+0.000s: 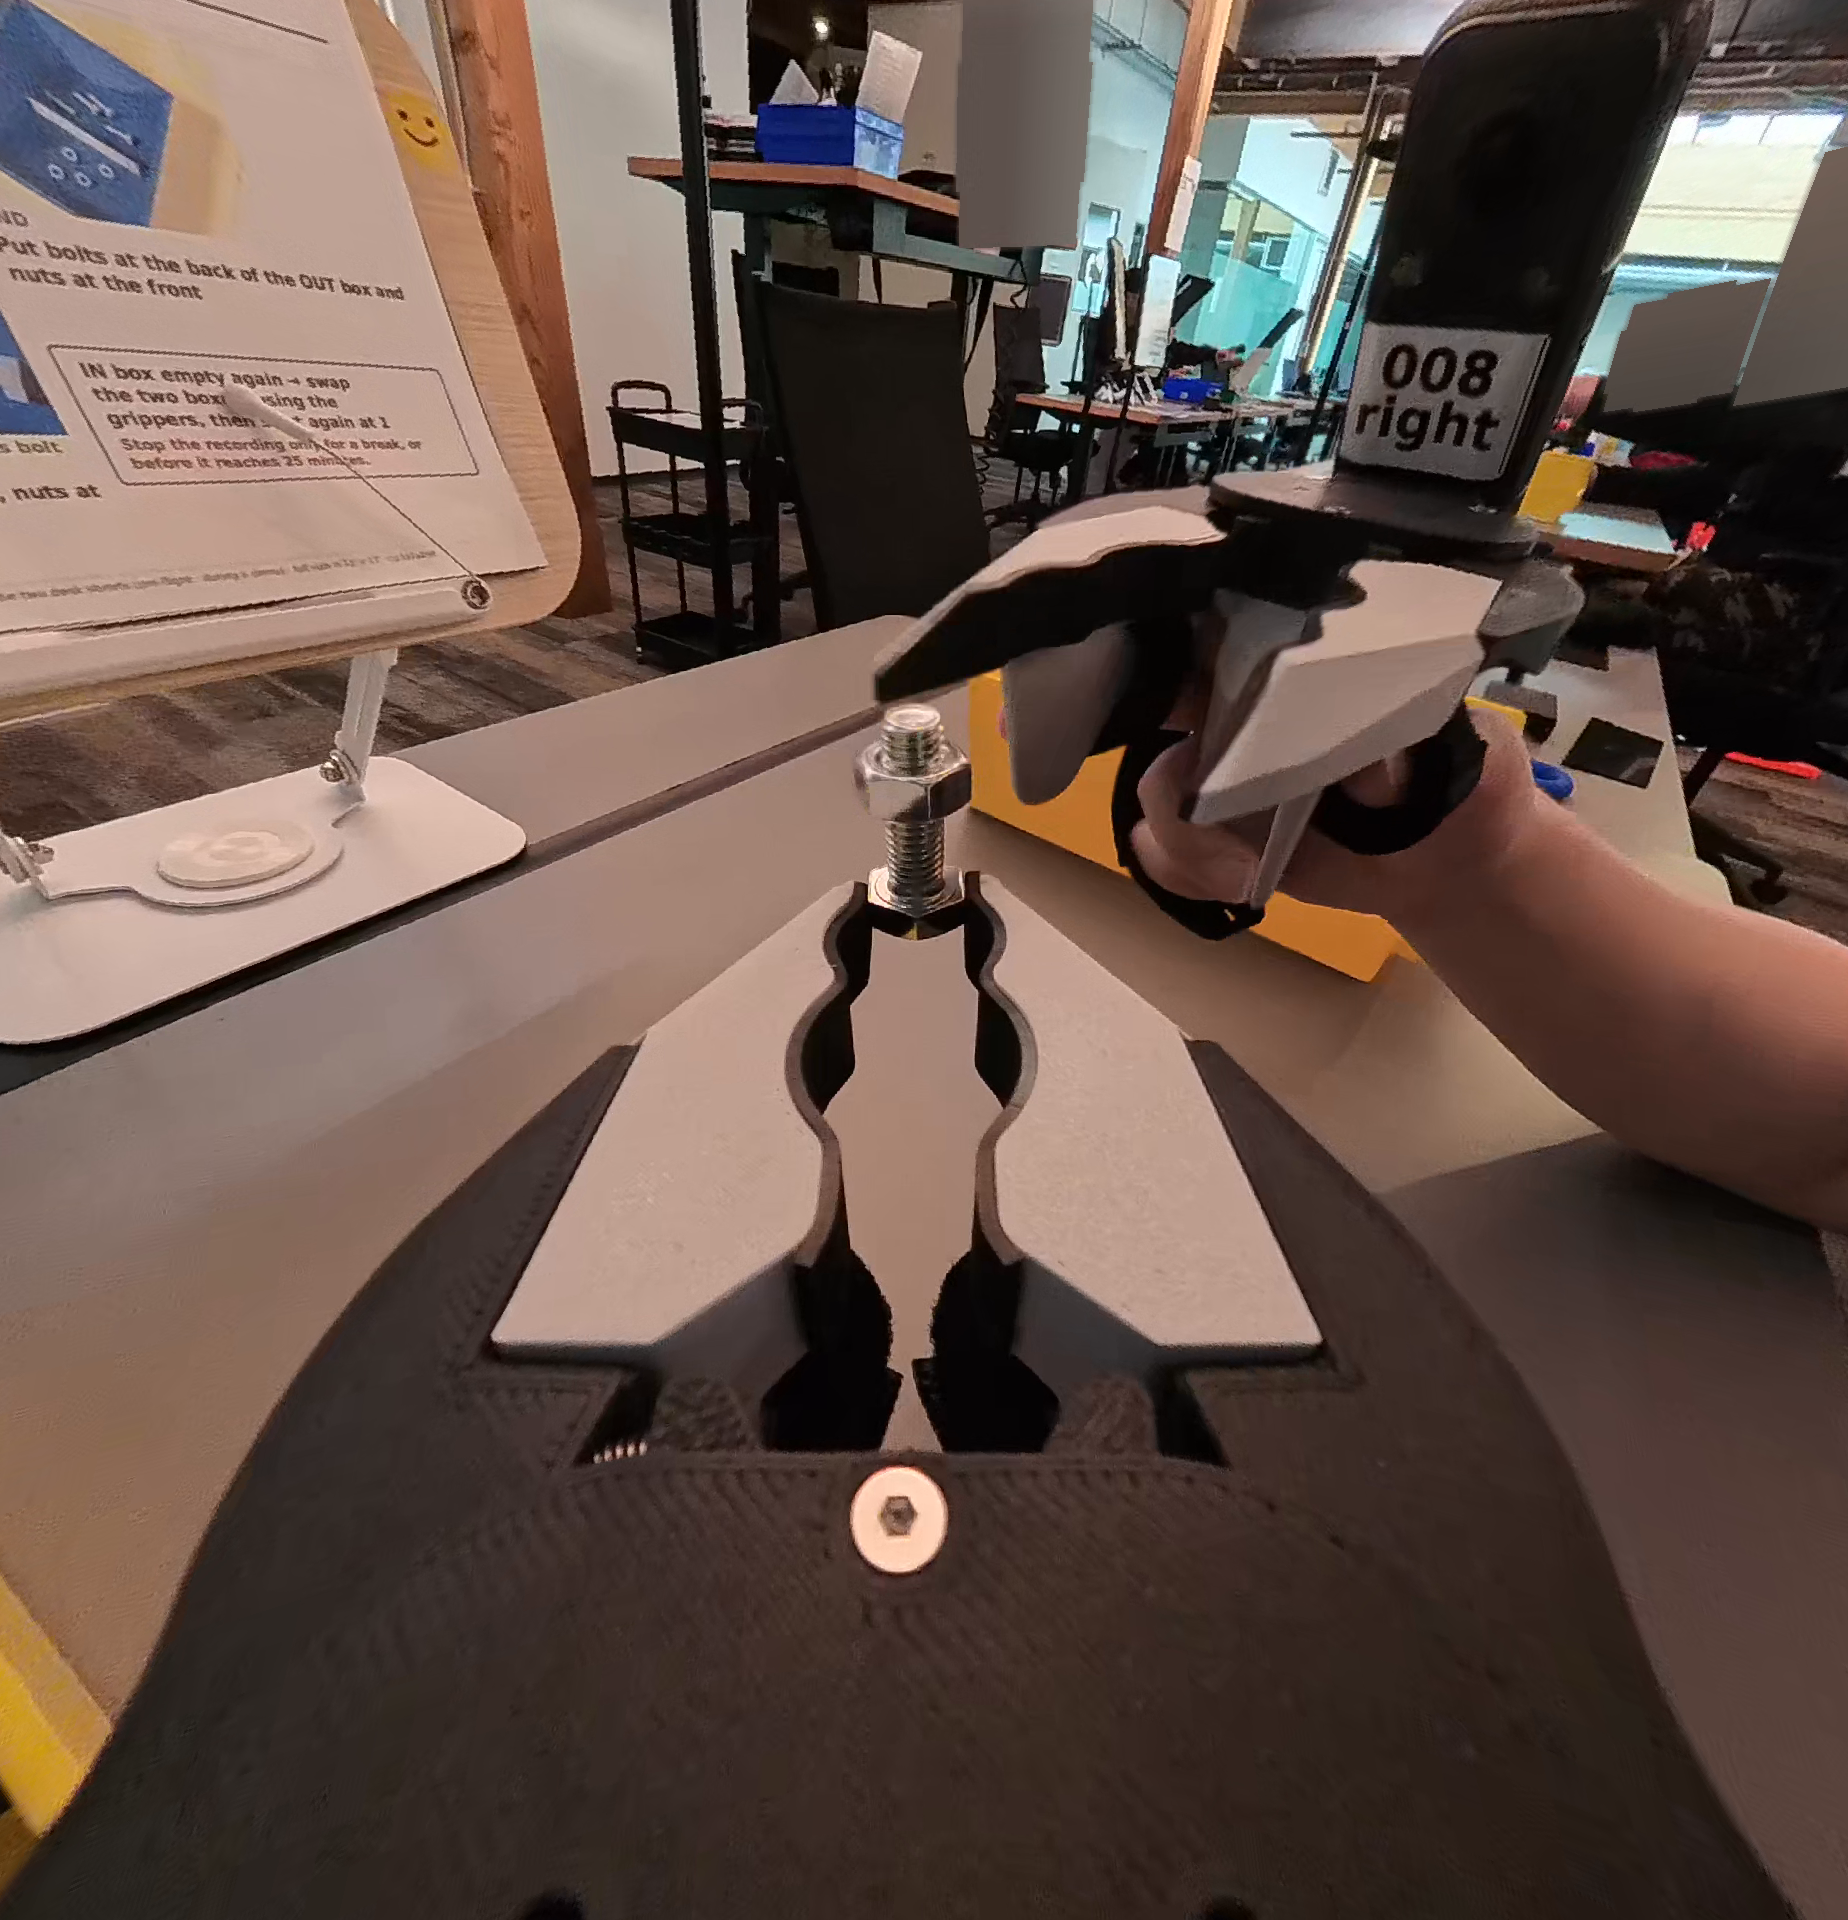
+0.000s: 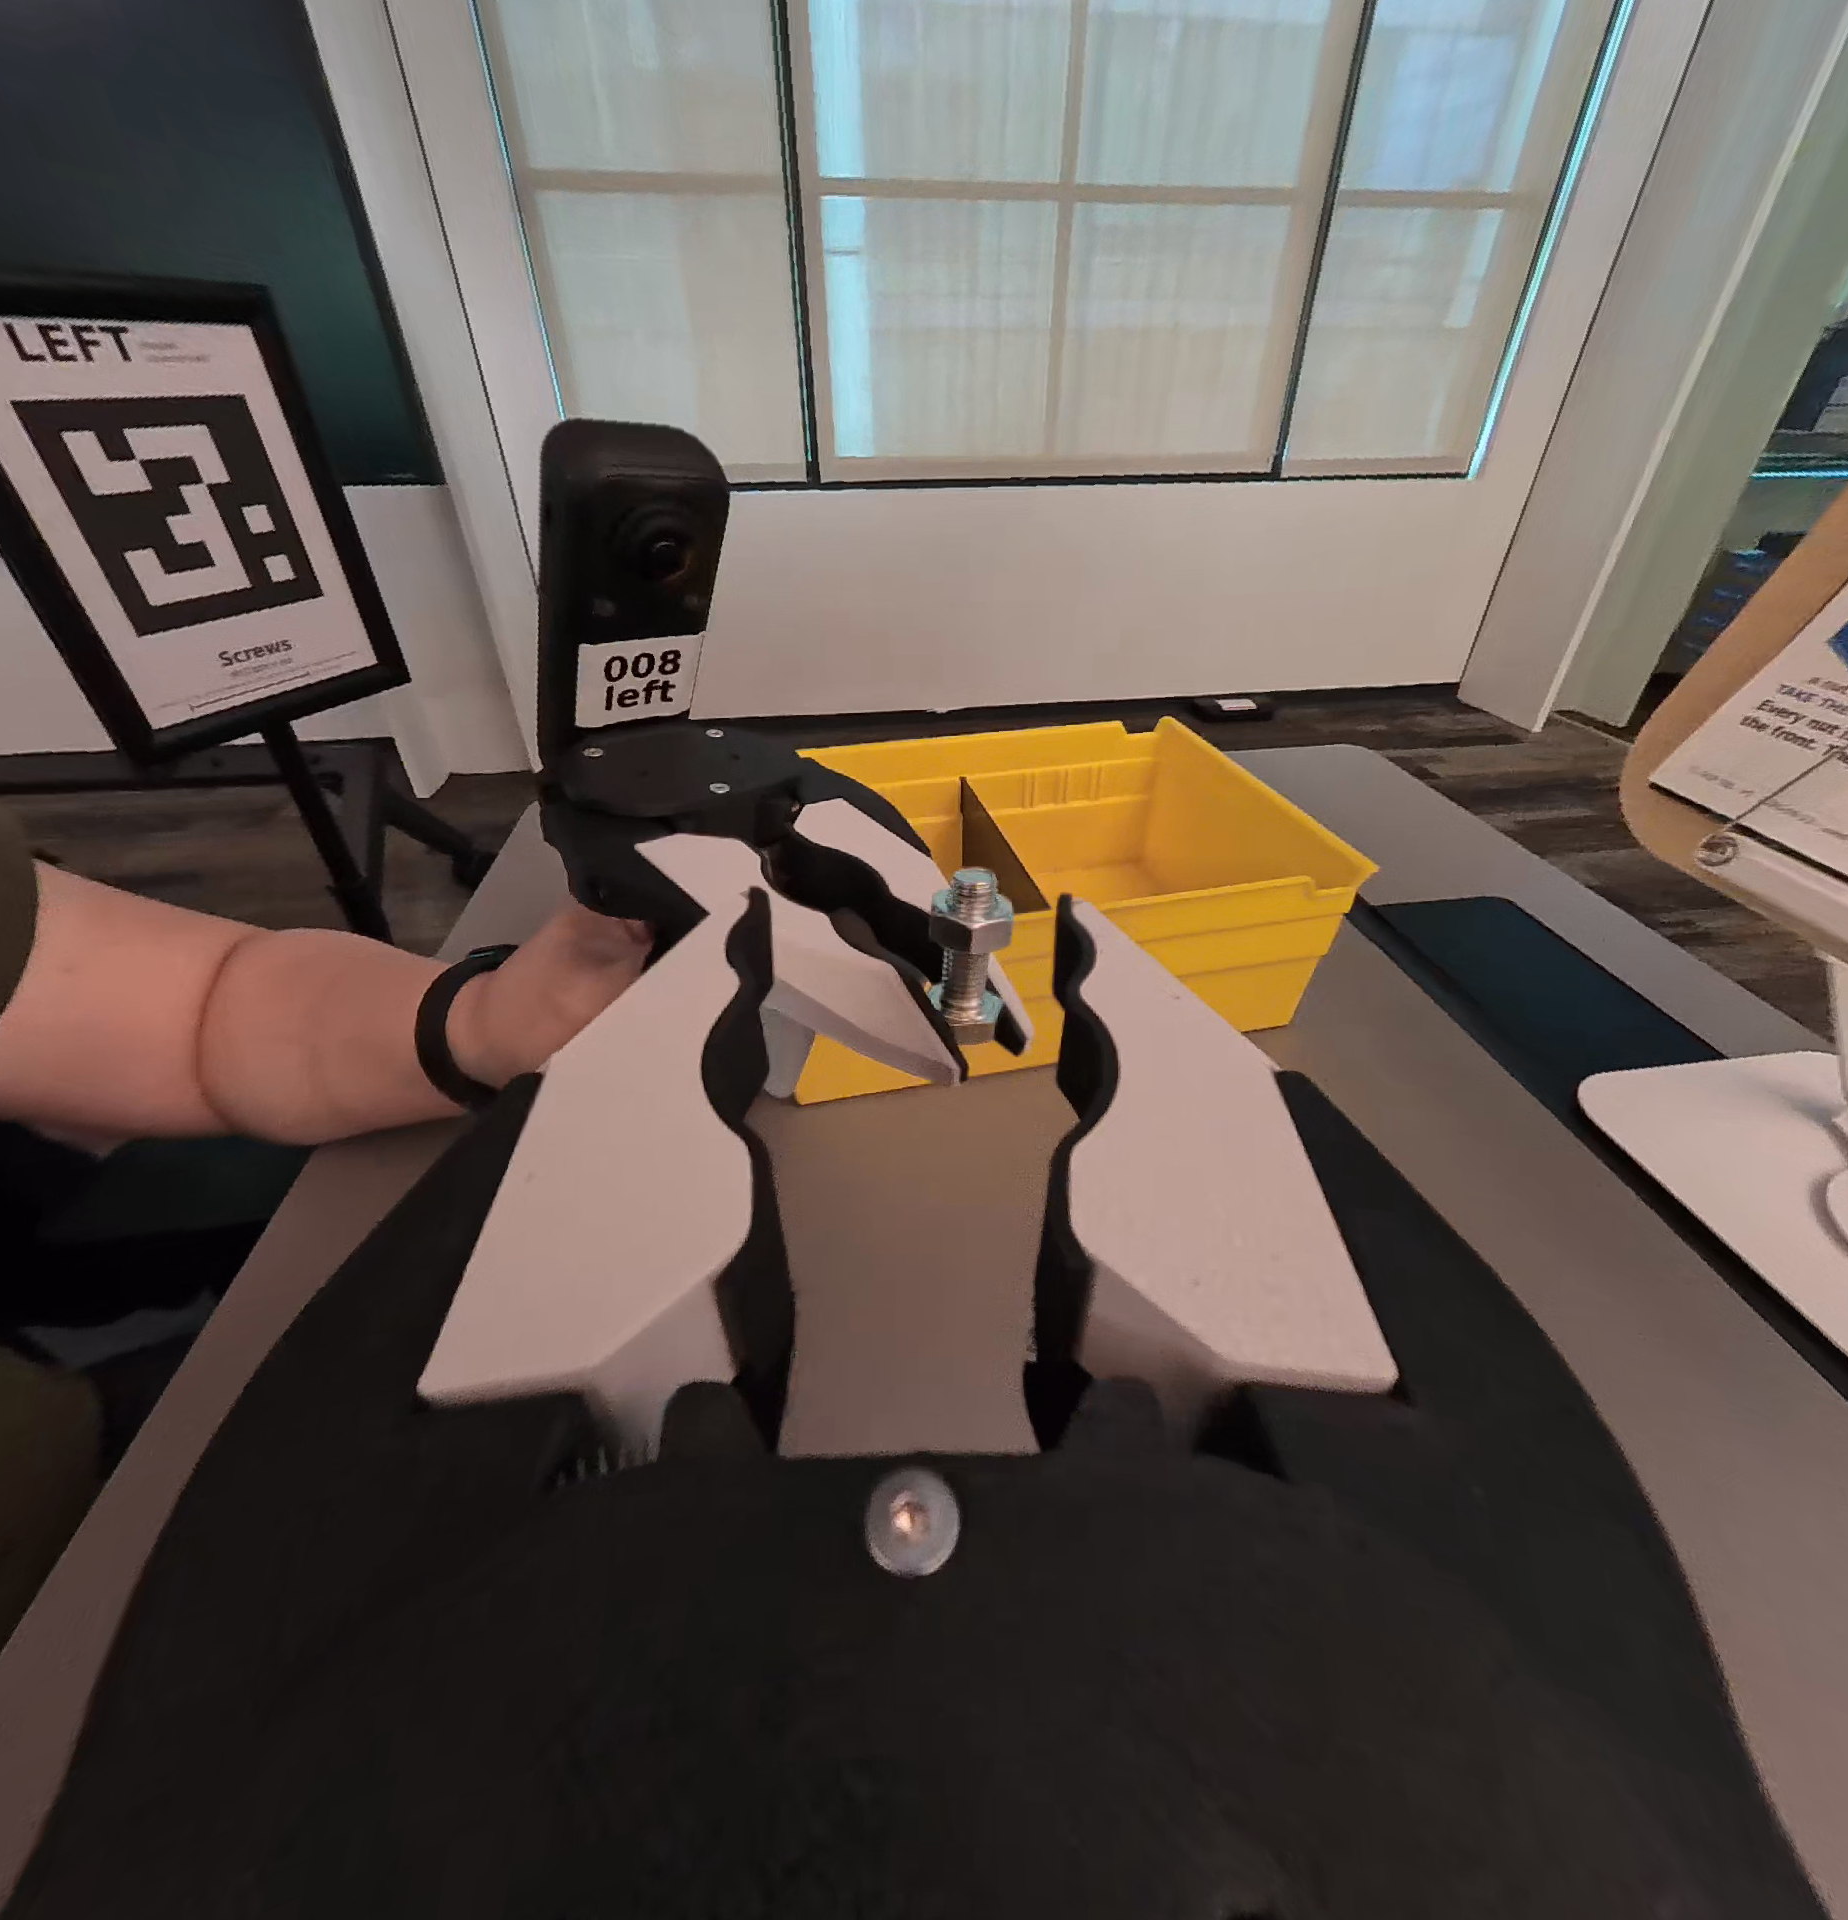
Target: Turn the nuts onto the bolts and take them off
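Note:
My left gripper (image 1: 915, 902) is shut on the hex head of a silver bolt (image 1: 913, 842) and holds it upright above the grey table. A silver nut (image 1: 912, 781) sits on the thread near the bolt's top. In the right wrist view the same bolt (image 2: 970, 961) and nut (image 2: 971, 920) stand in the left gripper's tips (image 2: 977, 1023). My right gripper (image 2: 909, 914) is open and empty, its fingers to either side of the bolt and a little short of it. In the left wrist view the right gripper (image 1: 1034, 717) hangs just right of and above the nut.
A yellow divided bin (image 2: 1211, 883) stands behind the bolt; it also shows in the left wrist view (image 1: 1086, 821). An instruction sheet on a white stand (image 1: 245, 883) is at the left. A marker sign on a stand (image 2: 161, 520) is off the table's far left. Left tips to right tips: about 4 cm.

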A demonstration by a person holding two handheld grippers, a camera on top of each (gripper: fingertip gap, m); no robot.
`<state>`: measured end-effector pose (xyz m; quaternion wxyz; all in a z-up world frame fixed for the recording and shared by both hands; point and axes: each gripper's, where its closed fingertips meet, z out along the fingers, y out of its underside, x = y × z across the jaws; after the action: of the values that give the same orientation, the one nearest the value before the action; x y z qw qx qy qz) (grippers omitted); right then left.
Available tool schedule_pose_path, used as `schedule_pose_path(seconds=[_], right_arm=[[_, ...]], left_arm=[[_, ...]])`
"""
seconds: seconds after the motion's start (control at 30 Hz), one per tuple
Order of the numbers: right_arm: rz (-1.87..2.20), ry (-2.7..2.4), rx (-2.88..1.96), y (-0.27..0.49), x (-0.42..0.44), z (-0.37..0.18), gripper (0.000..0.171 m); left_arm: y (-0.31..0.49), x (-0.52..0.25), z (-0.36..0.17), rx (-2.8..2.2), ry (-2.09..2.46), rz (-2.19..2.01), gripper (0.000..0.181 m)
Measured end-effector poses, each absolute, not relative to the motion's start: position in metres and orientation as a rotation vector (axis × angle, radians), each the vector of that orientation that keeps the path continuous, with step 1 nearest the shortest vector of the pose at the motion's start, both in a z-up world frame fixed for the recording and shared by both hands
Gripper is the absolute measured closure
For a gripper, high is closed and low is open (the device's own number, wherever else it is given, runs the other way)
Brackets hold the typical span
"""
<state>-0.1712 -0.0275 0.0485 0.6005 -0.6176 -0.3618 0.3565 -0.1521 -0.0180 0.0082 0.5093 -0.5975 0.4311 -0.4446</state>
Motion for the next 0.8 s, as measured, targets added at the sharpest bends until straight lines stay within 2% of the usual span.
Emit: schedule_pose_path(seconds=[0.1, 0.13, 0.17, 0.47, 0.8], right_arm=[[0.830, -0.896, -1.454, -0.032, -0.179, 0.041, 0.121], [0.841, -0.941, -1.452, -0.038, -0.180, 0.040, 0.135], [0.866, -0.998, -1.438, -0.046, -0.182, 0.039, 0.158], [0.824, -0.770, -1.445, -0.021, -0.164, 0.050, 0.150], [0.820, -0.806, -1.486, -0.021, -0.168, 0.040, 0.163]], left_arm=[[-0.016, -0.152, 0.007, -1.447, 1.035, -1.066, 0.166], [-0.015, -0.153, 0.007, -1.451, 1.028, -1.069, 0.166], [-0.014, -0.155, 0.008, -1.453, 1.020, -1.074, 0.166], [-0.023, -0.147, 0.004, -1.443, 1.072, -1.070, 0.166], [-0.030, -0.143, 0.002, -1.427, 1.116, -1.049, 0.166]])
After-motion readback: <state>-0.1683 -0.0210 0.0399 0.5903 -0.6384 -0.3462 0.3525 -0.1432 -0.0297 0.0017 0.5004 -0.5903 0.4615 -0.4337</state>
